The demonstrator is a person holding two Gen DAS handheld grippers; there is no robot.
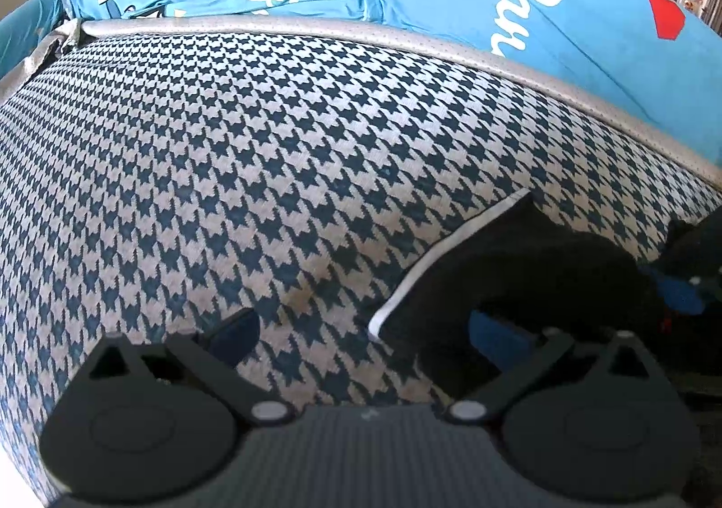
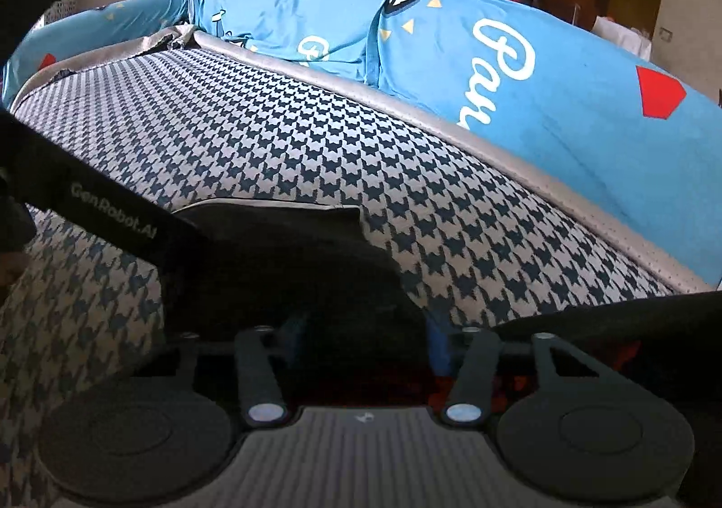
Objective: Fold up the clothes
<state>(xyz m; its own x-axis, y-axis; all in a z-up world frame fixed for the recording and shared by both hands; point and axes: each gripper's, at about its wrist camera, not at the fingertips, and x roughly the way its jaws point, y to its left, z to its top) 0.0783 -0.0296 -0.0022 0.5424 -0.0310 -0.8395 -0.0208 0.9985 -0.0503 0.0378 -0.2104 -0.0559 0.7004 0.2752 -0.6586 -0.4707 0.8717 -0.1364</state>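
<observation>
Black garment (image 1: 519, 278), soft and limp on the houndstooth cover (image 1: 225, 174), lies at 3 o'clock of my wide left gripper (image 1: 361, 332); right gripper (image 2: 361, 332) spread over it; pinch the white-piped edge (image 1: 451, 251).

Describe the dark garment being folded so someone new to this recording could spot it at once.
Start from the houndstooth mat with grey piping, spread before the bright blue printed bedding. On its near edge lies the black garment. A thin white trim along its edge marks it out.
</observation>
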